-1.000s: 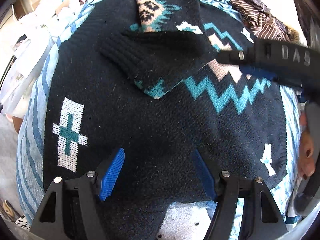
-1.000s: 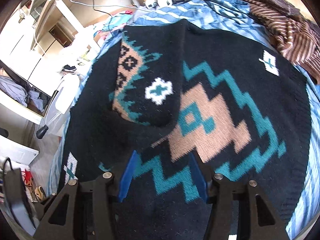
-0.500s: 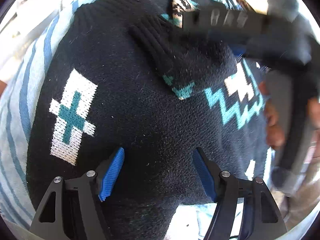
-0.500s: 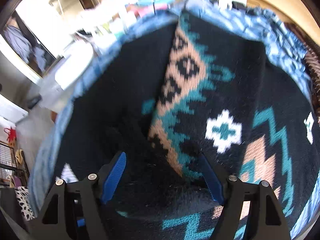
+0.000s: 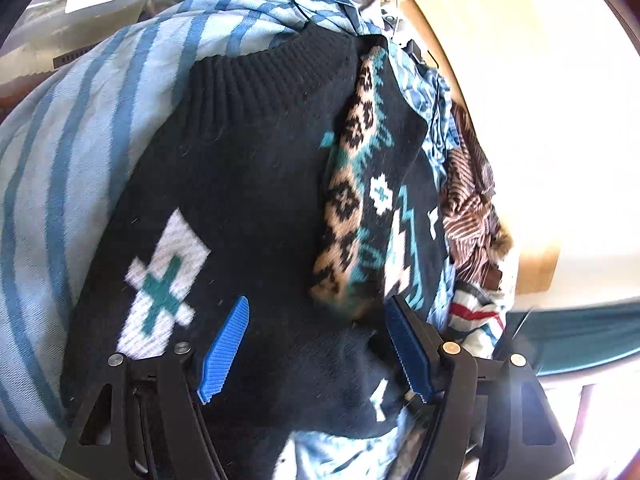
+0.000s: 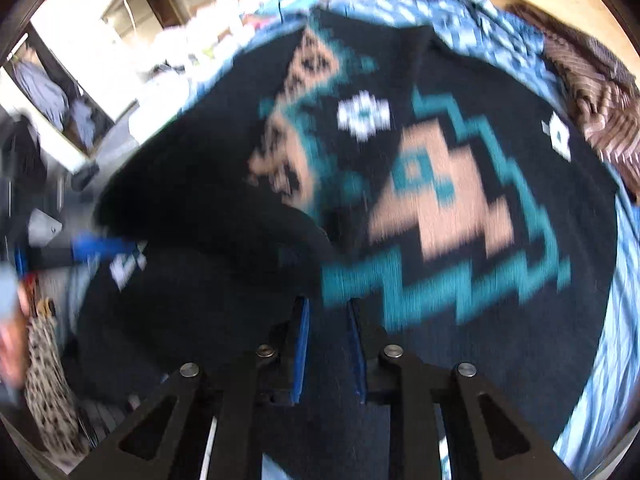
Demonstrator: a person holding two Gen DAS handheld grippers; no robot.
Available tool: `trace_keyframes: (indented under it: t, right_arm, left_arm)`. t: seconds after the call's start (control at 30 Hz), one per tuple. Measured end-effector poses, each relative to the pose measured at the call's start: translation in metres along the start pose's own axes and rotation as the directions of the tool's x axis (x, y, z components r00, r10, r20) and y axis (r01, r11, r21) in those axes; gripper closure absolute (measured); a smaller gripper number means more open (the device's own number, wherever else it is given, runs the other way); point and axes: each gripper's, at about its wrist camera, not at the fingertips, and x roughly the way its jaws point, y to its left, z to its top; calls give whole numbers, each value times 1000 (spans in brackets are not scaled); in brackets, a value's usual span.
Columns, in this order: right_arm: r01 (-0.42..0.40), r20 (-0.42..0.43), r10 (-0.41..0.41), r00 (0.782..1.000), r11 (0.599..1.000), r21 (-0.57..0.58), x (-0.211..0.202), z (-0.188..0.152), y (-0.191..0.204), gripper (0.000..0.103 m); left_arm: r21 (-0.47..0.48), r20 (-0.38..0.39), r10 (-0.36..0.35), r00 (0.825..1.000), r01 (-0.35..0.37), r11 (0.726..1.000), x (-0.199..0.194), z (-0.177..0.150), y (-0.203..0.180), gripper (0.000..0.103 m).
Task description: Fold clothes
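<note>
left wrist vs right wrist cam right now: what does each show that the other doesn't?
Left wrist only: the sweater's ribbed hem, a red-striped white garment, the open left gripper.

Right wrist only: the large tan-and-teal diamond motif, the narrowed right gripper, whose jaws have just been closing, grip unclear through blur.

Both: the black patterned sweater with its sleeve folded over, blue striped sheet, brown striped garment.

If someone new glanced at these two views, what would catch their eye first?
The black patterned sweater fills both views, spread over a blue striped sheet, one sleeve folded across its body. A brown striped garment lies crumpled beside it.
</note>
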Motion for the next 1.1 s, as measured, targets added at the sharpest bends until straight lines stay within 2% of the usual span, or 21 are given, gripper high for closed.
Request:
trace_keyframes:
  t: [0.1,0.17,0.3,0.43,0.57,0.63,0.7,0.73,0.77,0.8,0.87,0.97,1.0,1.07,1.1]
  right_arm:
    - [-11,-52,14,999,998,60,5,-23,-9,72]
    - [-33,-53,39,998,993,117,4,-31,-19,63]
    - [-89,-32,99,995,969,230,-2,-34,-41,55]
    - [-120,-9,126,992,963,240,-3,-27,-43,53]
    - [-220,10,224,974,948,231,0,-23,-28,51]
    - [-232,-7,240,971,945,231,11,-23,-20,50]
    - [-214,-14,223,975,951,223,16,-26,-18,50]
    - [-208,-10,215,977,953,220,16,-27,-18,50]
    - [-201,-7,208,978,955,217,15,-28,-18,52]
    - [-195,-4,200,980,957,214,15,-30,-18,56]
    - [-205,2,209,978,956,210,12,-30,-17,73]
    - [-227,8,230,973,954,195,6,-28,-15,86]
    - [-231,11,233,973,955,188,4,-27,-12,86]
    - [-231,26,230,973,956,181,-1,-26,-7,89]
    - [-238,43,234,971,953,186,-4,-25,-7,90]
  left_arm:
    - [-7,-16,32,999,-33,999,9,9,-12,32]
    - [12,-55,69,996,-69,998,16,8,-18,32]
    - [41,-152,119,981,-114,993,52,-1,-29,32]
    - [45,-227,134,965,-127,991,72,-21,-26,32]
    - [151,-261,206,943,-171,974,82,-37,-39,32]
    - [173,-265,240,934,-198,965,86,-38,-39,32]
    - [187,-269,271,924,-226,956,90,-39,-38,41]
    - [184,-269,284,920,-240,953,91,-38,-36,51]
    - [167,-269,280,922,-241,956,90,-36,-33,59]
    - [145,-271,259,927,-226,963,87,-35,-29,61]
    - [102,-275,209,939,-188,977,82,-33,-24,62]
    - [46,-268,152,951,-146,988,74,-31,-19,61]
    - [33,-266,135,954,-131,991,72,-31,-18,58]
    - [19,-266,104,959,-102,995,71,-30,-17,36]
    - [16,-265,97,959,-96,995,70,-30,-18,33]
